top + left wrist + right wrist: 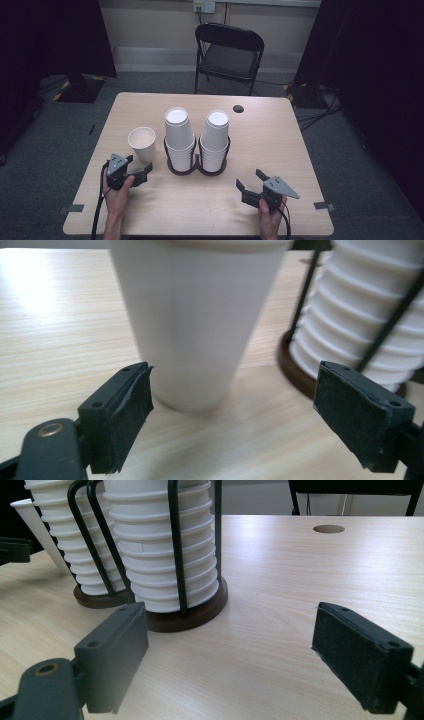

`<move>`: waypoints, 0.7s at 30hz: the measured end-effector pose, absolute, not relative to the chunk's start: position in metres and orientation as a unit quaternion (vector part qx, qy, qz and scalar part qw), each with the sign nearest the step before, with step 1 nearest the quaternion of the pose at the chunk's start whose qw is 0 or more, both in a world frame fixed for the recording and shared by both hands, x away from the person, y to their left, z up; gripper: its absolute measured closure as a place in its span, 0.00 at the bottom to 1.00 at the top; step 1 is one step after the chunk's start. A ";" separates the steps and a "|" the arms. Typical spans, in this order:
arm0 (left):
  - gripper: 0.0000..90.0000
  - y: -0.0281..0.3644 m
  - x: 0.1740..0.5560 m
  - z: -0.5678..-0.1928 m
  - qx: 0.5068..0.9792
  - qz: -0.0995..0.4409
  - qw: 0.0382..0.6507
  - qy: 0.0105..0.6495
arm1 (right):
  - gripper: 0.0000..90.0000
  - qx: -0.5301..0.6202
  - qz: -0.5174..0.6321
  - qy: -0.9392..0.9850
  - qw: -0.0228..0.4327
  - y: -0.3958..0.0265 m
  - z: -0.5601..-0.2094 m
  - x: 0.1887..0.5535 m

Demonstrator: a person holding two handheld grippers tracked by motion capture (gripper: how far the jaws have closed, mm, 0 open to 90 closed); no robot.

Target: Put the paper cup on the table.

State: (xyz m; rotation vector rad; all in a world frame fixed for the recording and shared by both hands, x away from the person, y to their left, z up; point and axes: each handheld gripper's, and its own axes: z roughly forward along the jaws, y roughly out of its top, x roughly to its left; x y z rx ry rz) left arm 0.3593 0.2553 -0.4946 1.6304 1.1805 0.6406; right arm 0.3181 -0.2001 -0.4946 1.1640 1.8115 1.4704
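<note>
On the desk stands a two-ring cup holder with a stack of white cups in each ring: the left stack and the right stack, both upside down. One single cup stands upright on the desk just to the left of the holder, apart from it, and I judge that this is the cup I am after. So one cup is out of the stacks and standing free, but nothing is gripped or lifted yet; the grasp itself is what is left.

My left gripper lies near the desk edge with its tips close to the foot of the cup. In the left gripper view the cup stands ahead of the jaws and between their lines, and the pads hang apart without pressing on it, so this gripper is open and holds nothing. My right gripper rests to the right of the holder, jaws wide and empty, aimed toward the right stack.

The cup's rim is cut off at the top of the left gripper view, and the holder's rings hide parts of the stacks, so I cannot count the cups
</note>
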 end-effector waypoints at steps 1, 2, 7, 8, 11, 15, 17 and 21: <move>0.17 0.254 0.357 -0.494 0.672 0.265 0.493 0.484 | 0.16 0.431 0.544 0.670 0.264 -0.200 -0.495 0.318; 0.17 0.252 0.355 -0.492 0.674 0.264 0.494 0.481 | 0.16 0.431 0.544 0.670 0.264 -0.200 -0.495 0.318; 0.17 0.247 0.343 -0.486 0.677 0.254 0.514 0.461 | 0.16 0.431 0.543 0.671 0.261 -0.200 -0.495 0.318; 0.17 0.245 0.340 -0.485 0.675 0.254 0.519 0.459 | 0.16 0.431 0.543 0.672 0.261 -0.200 -0.495 0.319; 0.17 0.238 0.329 -0.484 0.672 0.245 0.537 0.448 | 0.16 0.431 0.543 0.672 0.261 -0.200 -0.495 0.319; 0.17 0.225 0.319 -0.486 0.682 0.245 0.533 0.436 | 0.16 0.430 0.543 0.672 0.262 -0.200 -0.495 0.318; 0.17 0.218 0.313 -0.484 0.686 0.243 0.538 0.425 | 0.16 0.430 0.542 0.672 0.263 -0.200 -0.495 0.318; 0.17 0.211 0.308 -0.484 0.689 0.238 0.540 0.421 | 0.16 0.430 0.542 0.672 0.263 -0.200 -0.495 0.318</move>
